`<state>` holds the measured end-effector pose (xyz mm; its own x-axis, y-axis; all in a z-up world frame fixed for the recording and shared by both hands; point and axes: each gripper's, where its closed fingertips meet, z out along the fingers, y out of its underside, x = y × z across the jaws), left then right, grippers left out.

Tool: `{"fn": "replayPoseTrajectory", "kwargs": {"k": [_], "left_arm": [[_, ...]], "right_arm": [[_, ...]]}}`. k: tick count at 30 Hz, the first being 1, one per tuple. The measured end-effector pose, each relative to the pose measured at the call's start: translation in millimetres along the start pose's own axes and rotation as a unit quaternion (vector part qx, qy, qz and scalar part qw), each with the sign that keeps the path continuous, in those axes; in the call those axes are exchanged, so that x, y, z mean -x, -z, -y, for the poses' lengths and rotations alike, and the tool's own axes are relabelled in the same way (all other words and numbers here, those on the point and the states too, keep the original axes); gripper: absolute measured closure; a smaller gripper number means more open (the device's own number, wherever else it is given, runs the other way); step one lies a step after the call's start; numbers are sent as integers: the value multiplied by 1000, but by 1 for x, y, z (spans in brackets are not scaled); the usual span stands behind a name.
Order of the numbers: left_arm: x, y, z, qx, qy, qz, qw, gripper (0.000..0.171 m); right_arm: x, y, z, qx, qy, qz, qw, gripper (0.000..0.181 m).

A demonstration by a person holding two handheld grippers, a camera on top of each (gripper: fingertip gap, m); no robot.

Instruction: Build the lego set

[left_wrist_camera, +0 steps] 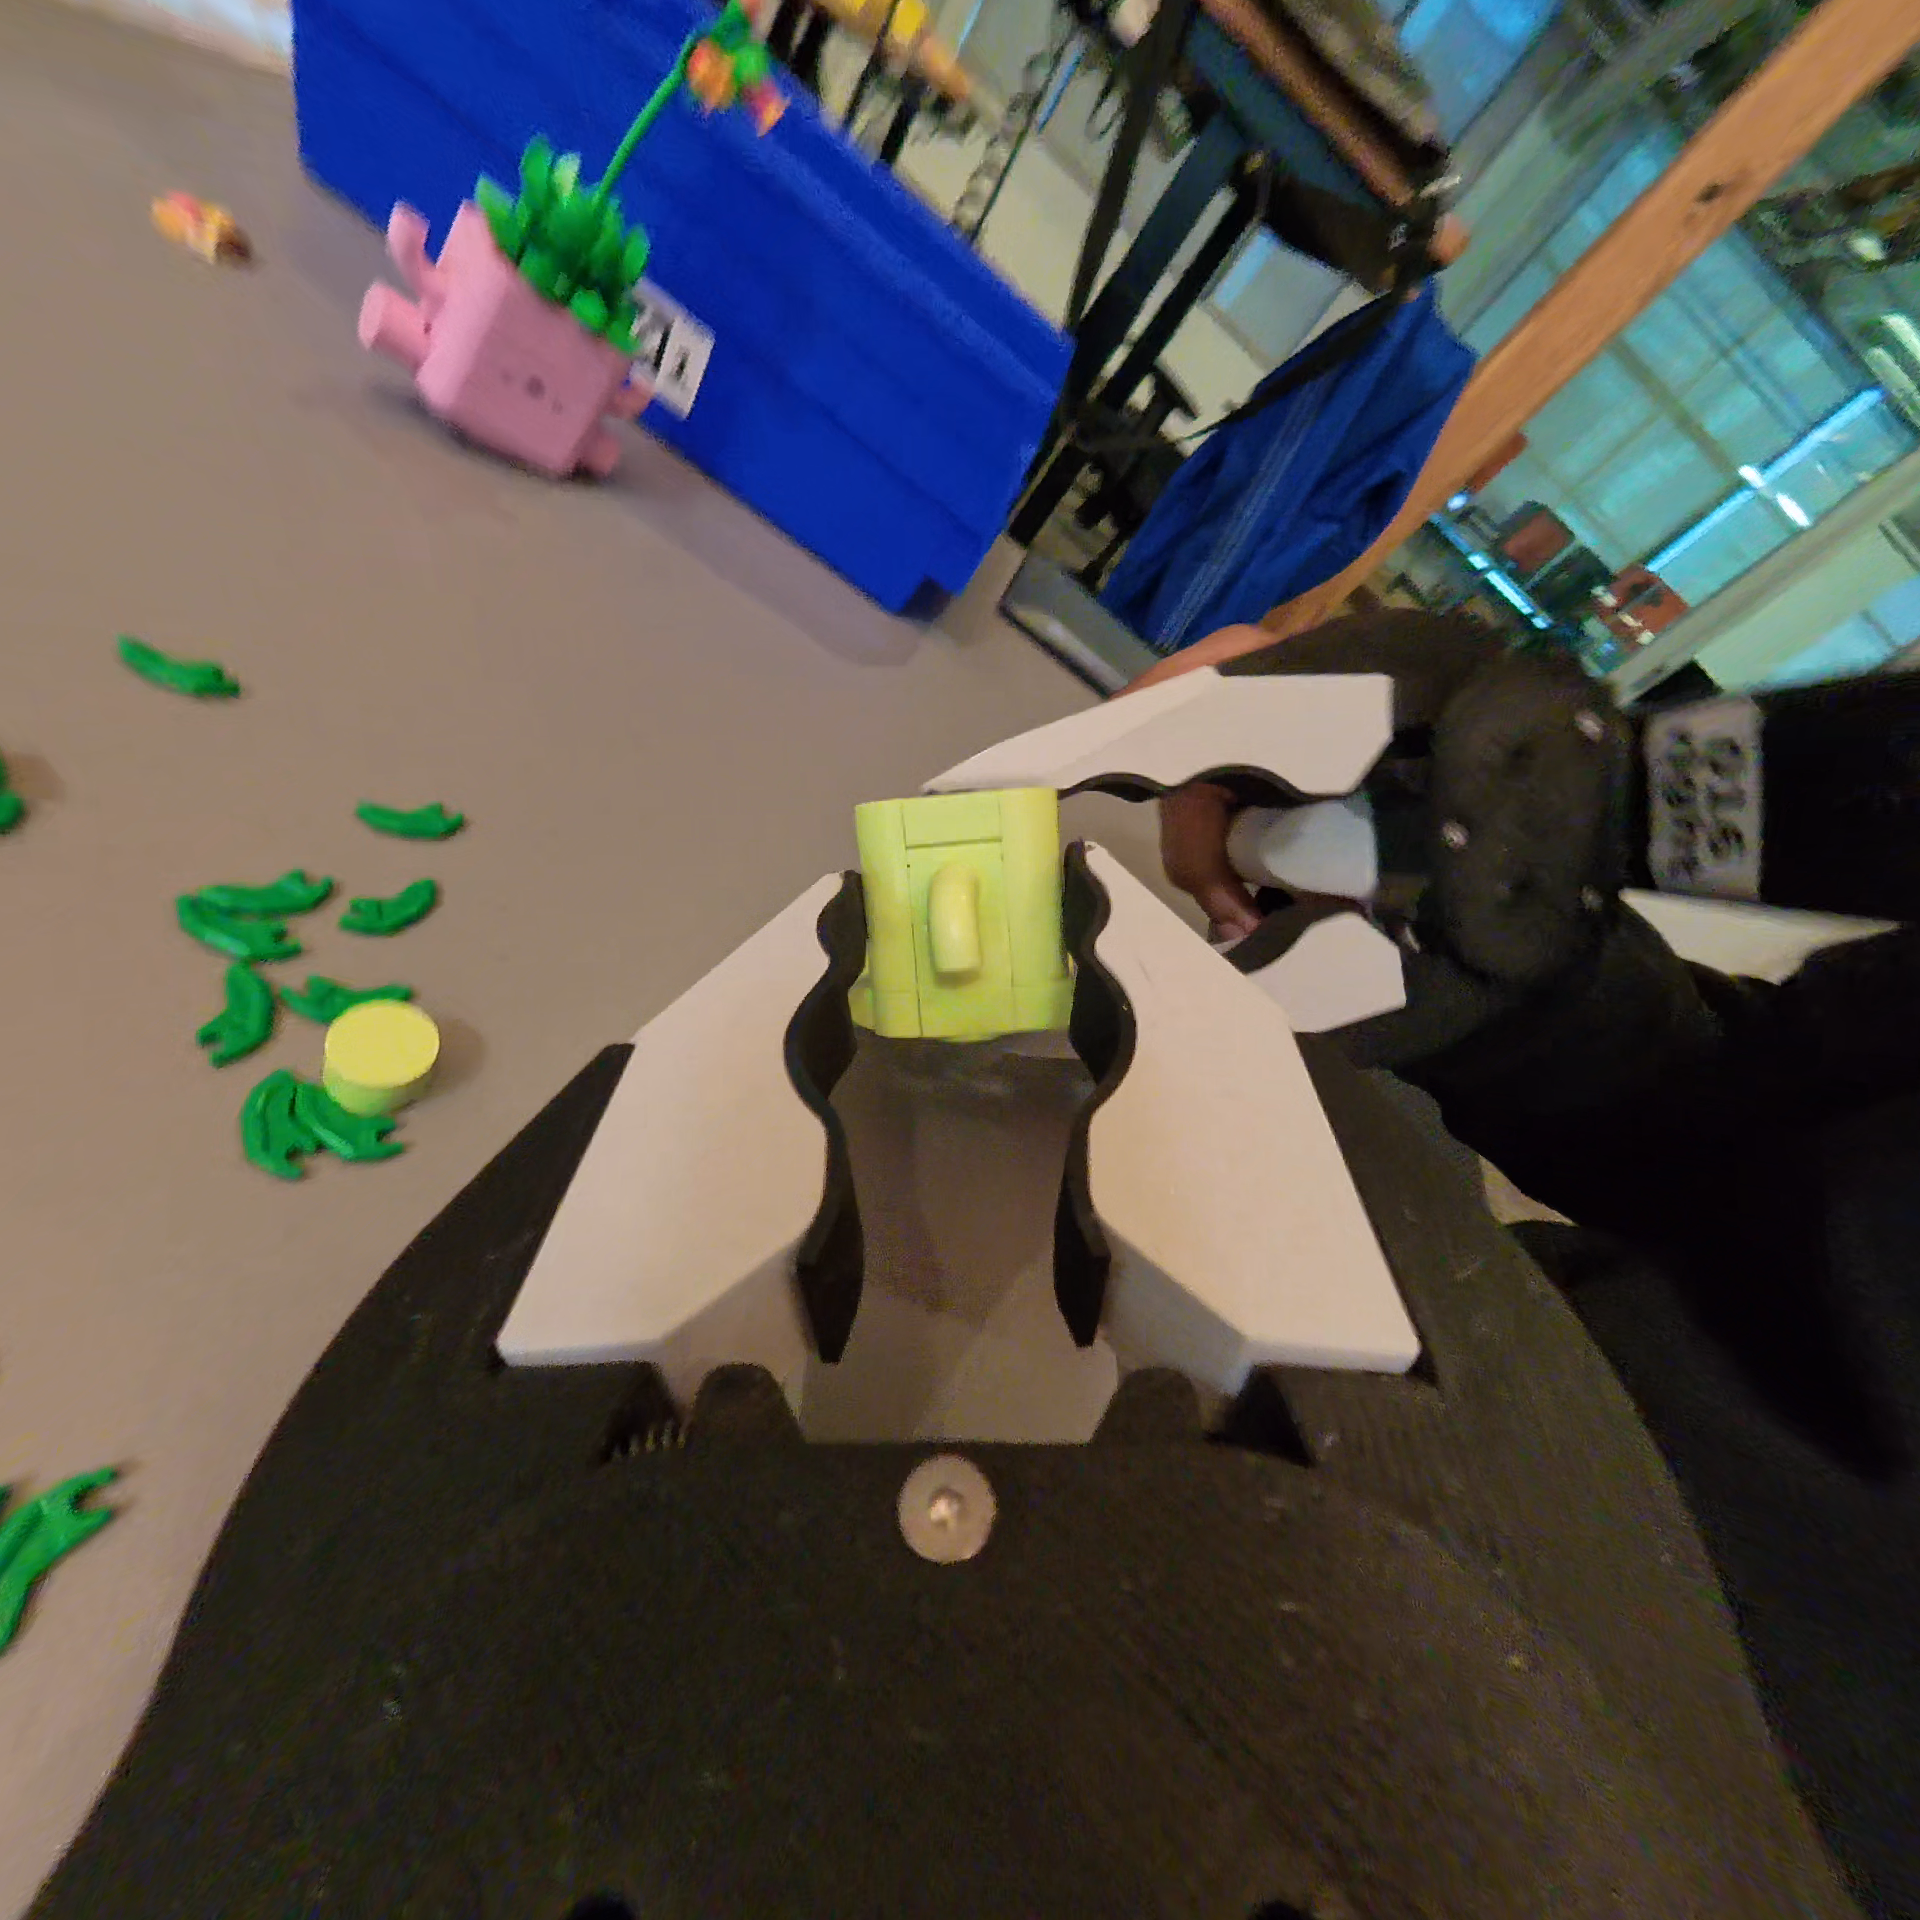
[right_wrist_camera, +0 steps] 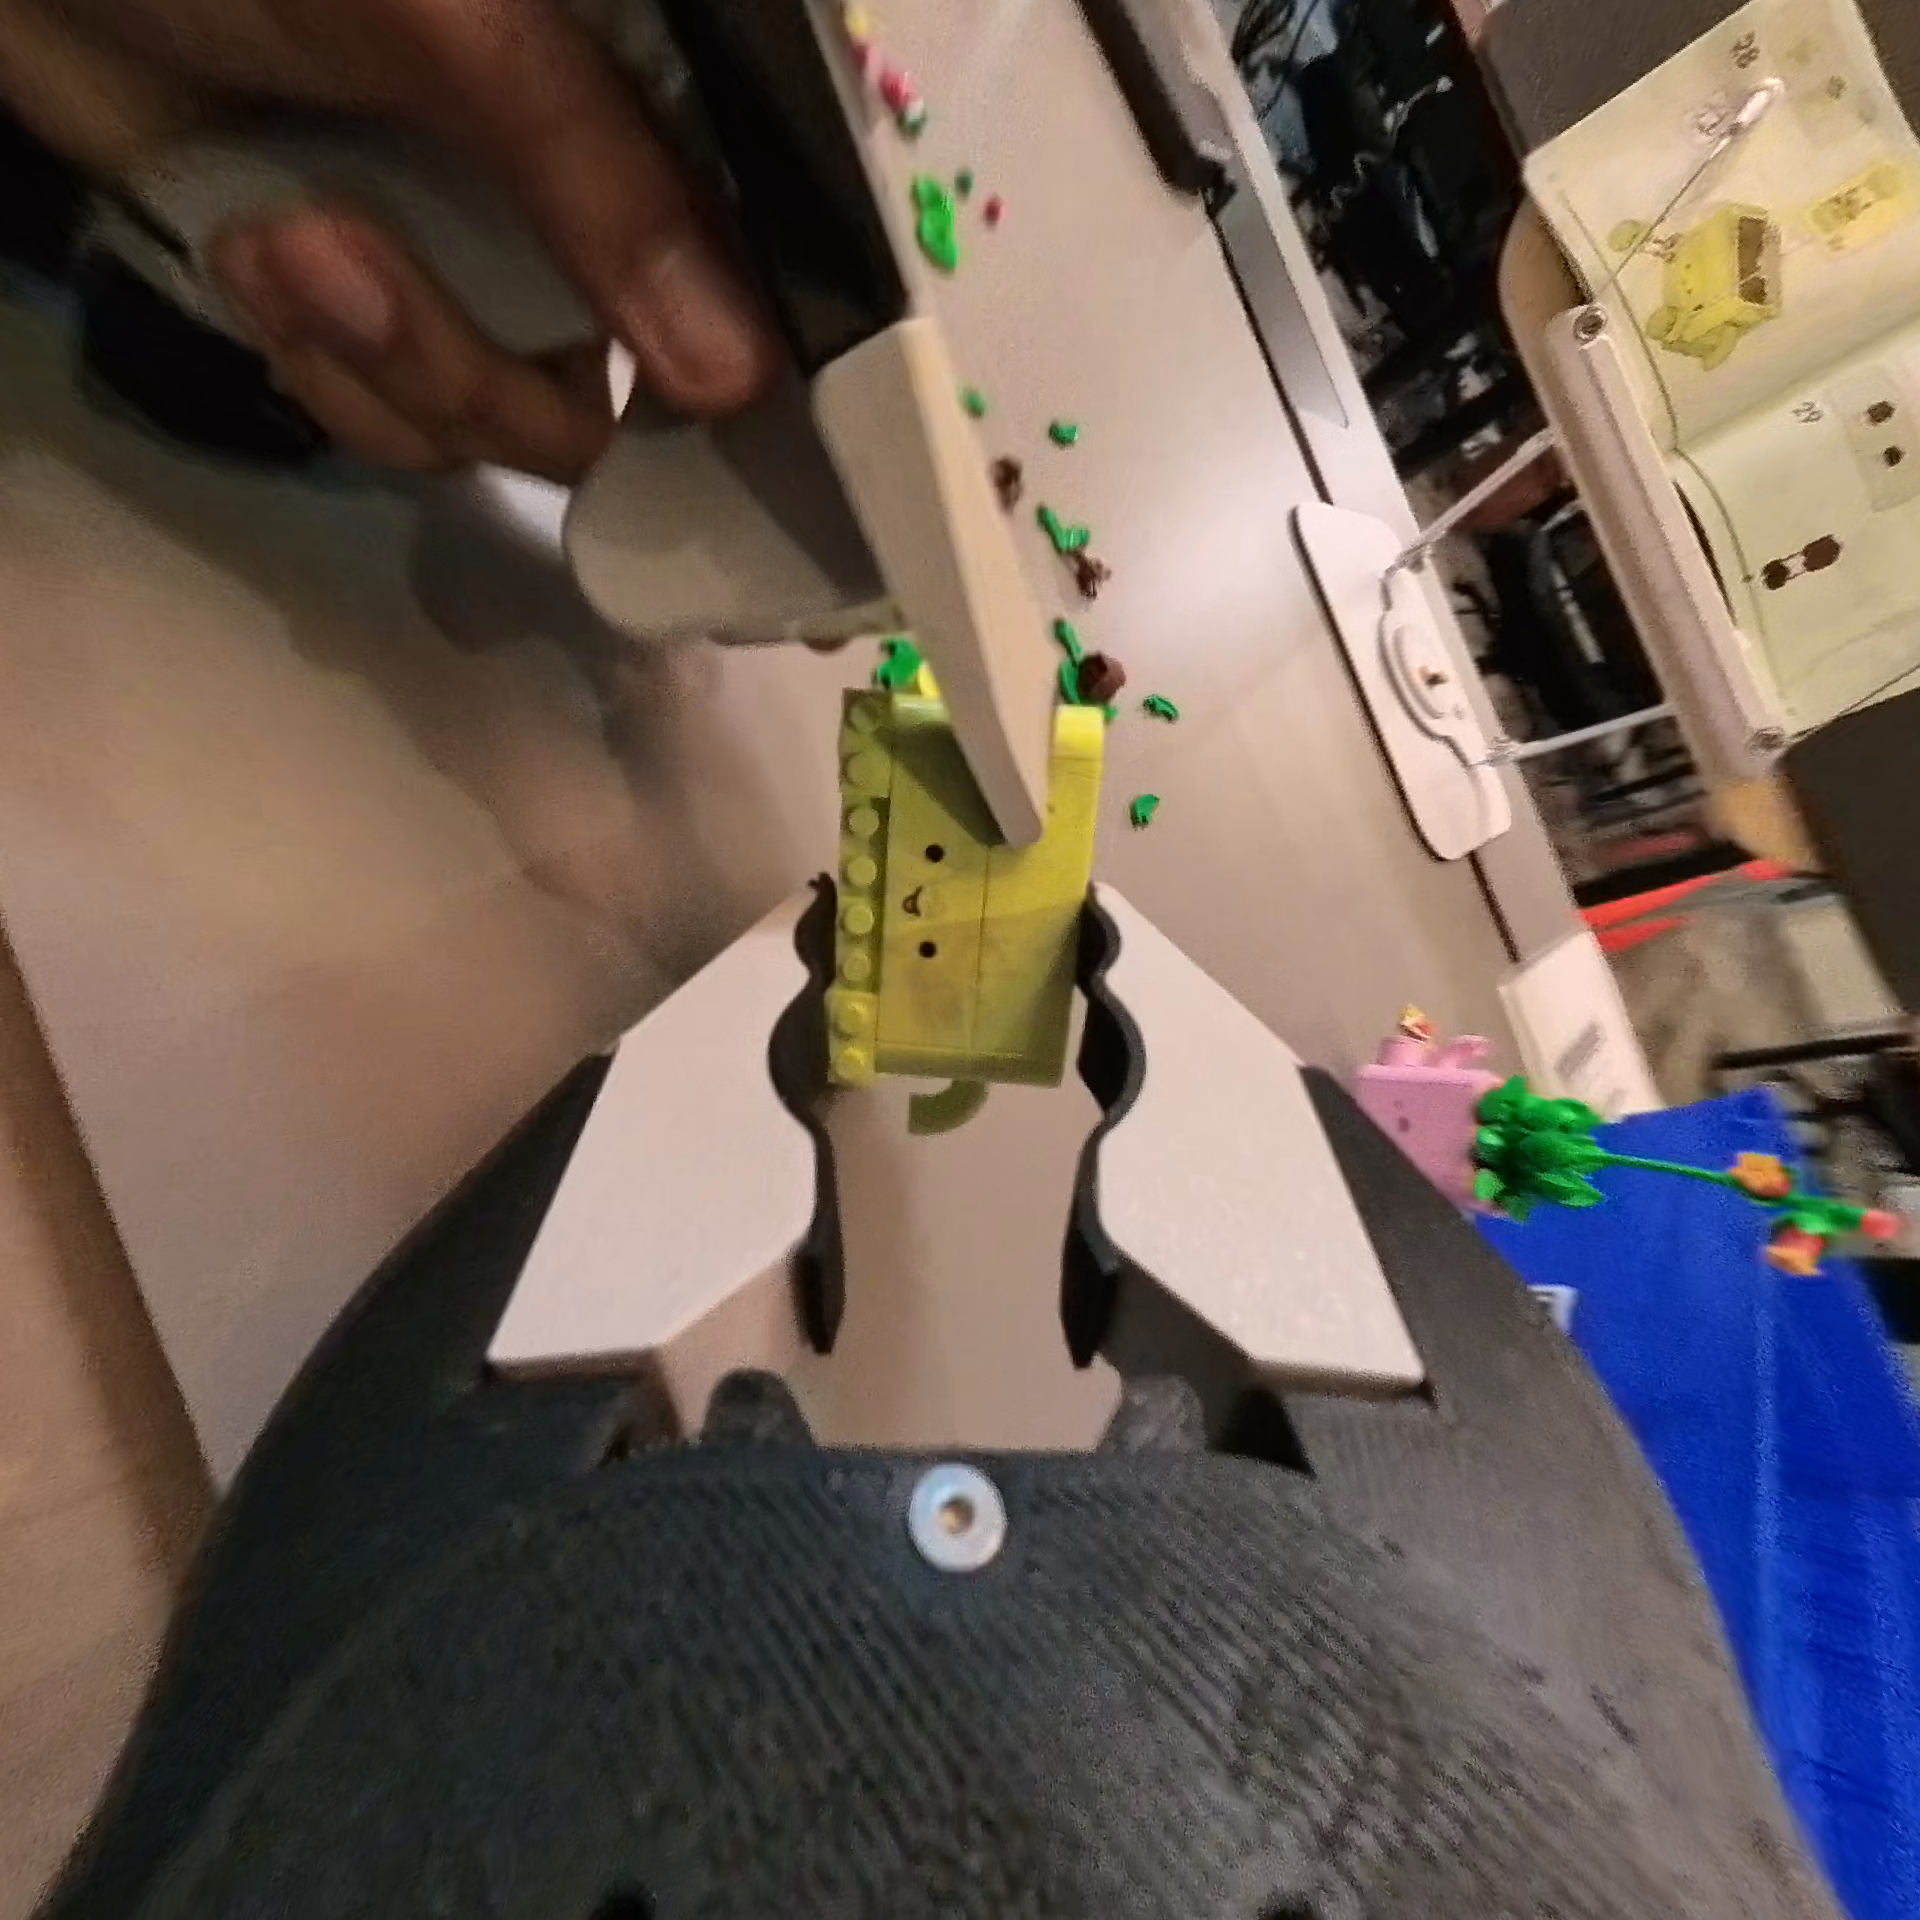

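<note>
The lime-green lego body [left_wrist_camera: 961, 920] is part built and held above the table [left_wrist_camera: 312, 540], clamped in both the left claw [left_wrist_camera: 964, 935] and the right claw [right_wrist_camera: 961, 971]. The pink planter model [left_wrist_camera: 499, 343] stands complete; loose green leaves [left_wrist_camera: 265, 914] and a lime round piece [left_wrist_camera: 379, 1055] remain unattached, so I judge much remains.

Open table at left, crowded at right.
Green leaf pieces [left_wrist_camera: 281, 935] litter lower left; blue bin [left_wrist_camera: 727, 312] blocks the top.
</note>
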<state>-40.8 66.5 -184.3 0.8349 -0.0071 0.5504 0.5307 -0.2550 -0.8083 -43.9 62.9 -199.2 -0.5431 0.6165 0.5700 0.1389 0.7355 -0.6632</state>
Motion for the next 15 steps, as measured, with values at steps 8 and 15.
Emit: {"fn": "replayPoseTrajectory", "kwargs": {"k": [8,15], "left_arm": [[-38,27,33,-118,-44,-110,986,73],[-69,28,39,-164,48,-232,958,100]], "right_arm": [[-22,38,50,-200,-356,145,901,137],[-21,60,81,-323,-493,254,767,137]]}}
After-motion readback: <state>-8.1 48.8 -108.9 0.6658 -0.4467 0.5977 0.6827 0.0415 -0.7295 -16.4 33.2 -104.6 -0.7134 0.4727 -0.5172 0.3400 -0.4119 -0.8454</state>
